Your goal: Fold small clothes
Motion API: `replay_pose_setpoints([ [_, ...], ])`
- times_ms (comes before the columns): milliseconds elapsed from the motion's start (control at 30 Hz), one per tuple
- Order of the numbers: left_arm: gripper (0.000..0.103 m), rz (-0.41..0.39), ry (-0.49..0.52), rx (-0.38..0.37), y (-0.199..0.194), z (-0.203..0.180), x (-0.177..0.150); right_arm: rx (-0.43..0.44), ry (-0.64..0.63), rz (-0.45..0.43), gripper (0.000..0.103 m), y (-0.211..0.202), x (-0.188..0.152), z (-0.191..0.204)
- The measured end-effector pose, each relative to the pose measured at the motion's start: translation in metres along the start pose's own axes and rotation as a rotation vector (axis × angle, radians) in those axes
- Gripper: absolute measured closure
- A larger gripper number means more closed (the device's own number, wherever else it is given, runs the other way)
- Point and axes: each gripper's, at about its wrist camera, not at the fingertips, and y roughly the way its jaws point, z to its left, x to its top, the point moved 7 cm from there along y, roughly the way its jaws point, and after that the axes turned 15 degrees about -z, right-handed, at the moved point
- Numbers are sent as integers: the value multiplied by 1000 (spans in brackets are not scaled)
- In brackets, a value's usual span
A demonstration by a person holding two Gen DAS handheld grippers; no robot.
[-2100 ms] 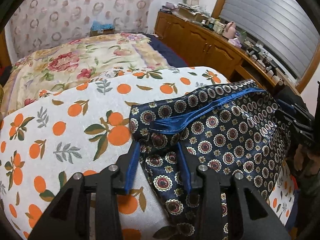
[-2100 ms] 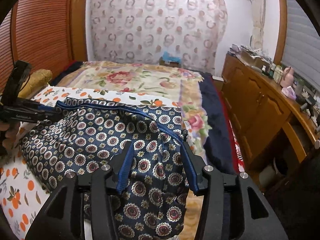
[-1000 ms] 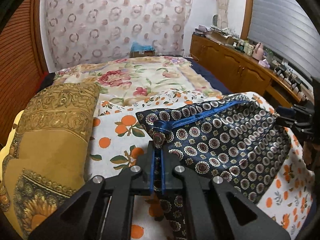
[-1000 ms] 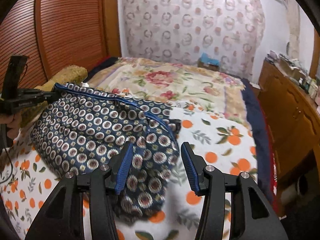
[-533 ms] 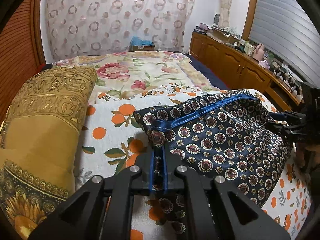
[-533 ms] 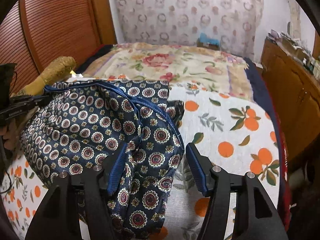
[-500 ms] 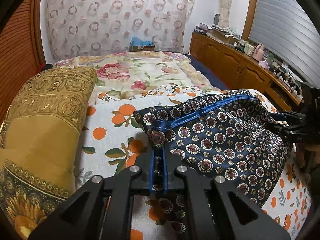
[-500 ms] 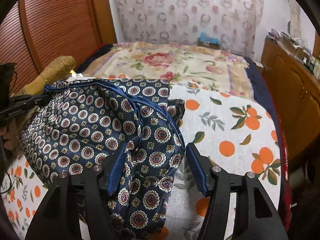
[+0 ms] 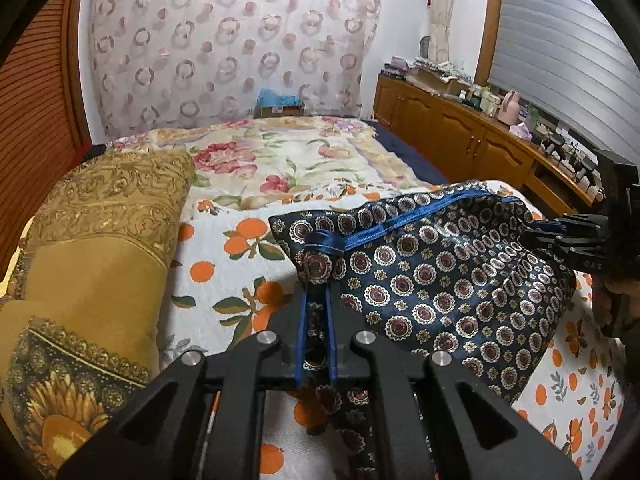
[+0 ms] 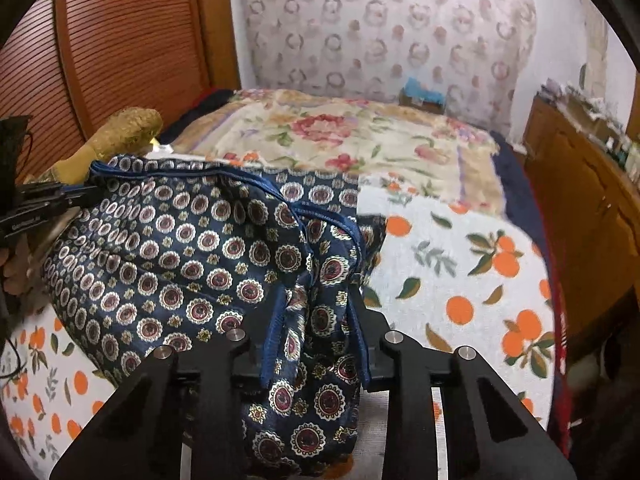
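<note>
Left wrist: gold pillow (image 9: 92, 264) beside patterned shorts (image 9: 440, 280); cabinet (image 9: 460, 136) right.

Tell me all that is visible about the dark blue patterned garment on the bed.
The garment is dark navy cloth, slightly shiny, printed with round red-and-white medallions and edged with a bright blue band. It is held up by that band, sagging down to the orange-print sheet. The left gripper is shut on one bunched end. At the other end the right gripper has cloth gathered between its fingers, though not fully closed.
</note>
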Motion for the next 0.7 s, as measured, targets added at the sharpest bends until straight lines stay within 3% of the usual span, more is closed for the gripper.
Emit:
replay_pose_setpoints([
  [133, 97, -15, 2, -7, -4, 0, 3, -8, -3, -38, 92, -8, 6, 3],
  [233, 97, -10, 5, -4, -3, 1, 3, -14, -17, -44, 95, -11, 6, 5],
  [367, 97, -11, 15, 0, -4, 0, 4, -20, -34, -68, 97, -18, 10, 8],
  [533, 98, -81, 72, -28, -21, -12, 17, -30, -42, -118, 99, -28, 19, 12],
  [700, 103, -113, 56, -27, -24, -10, 31, -34, -62, -192, 100, -35, 34, 17],
])
